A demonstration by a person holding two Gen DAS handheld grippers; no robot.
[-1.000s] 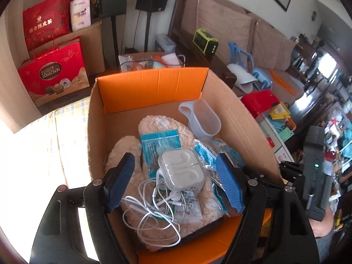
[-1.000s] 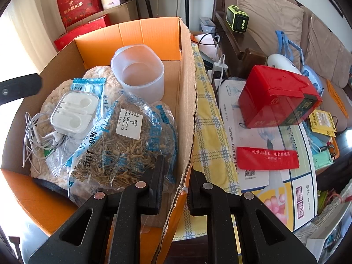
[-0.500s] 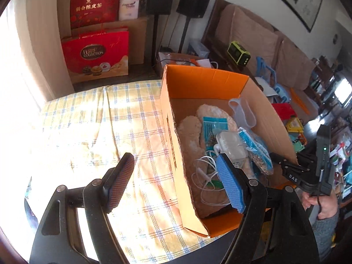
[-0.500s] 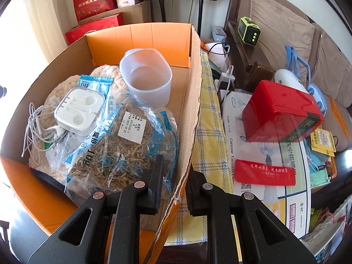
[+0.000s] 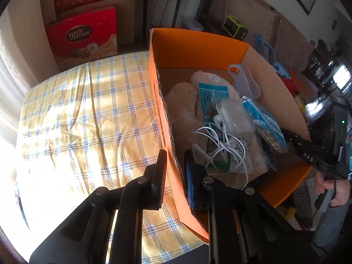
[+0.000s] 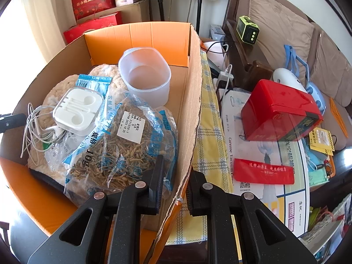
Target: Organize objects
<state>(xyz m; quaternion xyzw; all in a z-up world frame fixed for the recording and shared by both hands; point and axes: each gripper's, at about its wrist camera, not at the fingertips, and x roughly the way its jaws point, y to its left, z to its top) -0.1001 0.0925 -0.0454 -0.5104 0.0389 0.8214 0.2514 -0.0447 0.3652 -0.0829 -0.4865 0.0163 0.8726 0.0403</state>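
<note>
An open cardboard box [image 5: 198, 44] with orange flaps sits on the checked tablecloth [image 5: 88, 121]. It holds fluffy slippers [image 5: 182, 101], a white earphone case [image 5: 235, 116] with tangled cables, a clear plastic cup [image 6: 145, 77], and bags of dried herbs [image 6: 118, 154]. My left gripper [image 5: 175, 173] is shut on the box's left wall [image 5: 167, 132]. My right gripper [image 6: 176, 182] is shut on the box's right wall [image 6: 193, 110]; it also shows in the left wrist view [image 5: 308, 151].
A red box [image 6: 279, 114], a red packet [image 6: 264, 171] and papers lie on the table right of the box. Red gift bags [image 5: 83, 37] stand behind the table. A sofa [image 6: 275, 26] and a green device [image 6: 247, 29] are at the back right.
My left gripper moved from over the box contents out to the left wall and closed on it. The right gripper stays clamped on the right wall.
</note>
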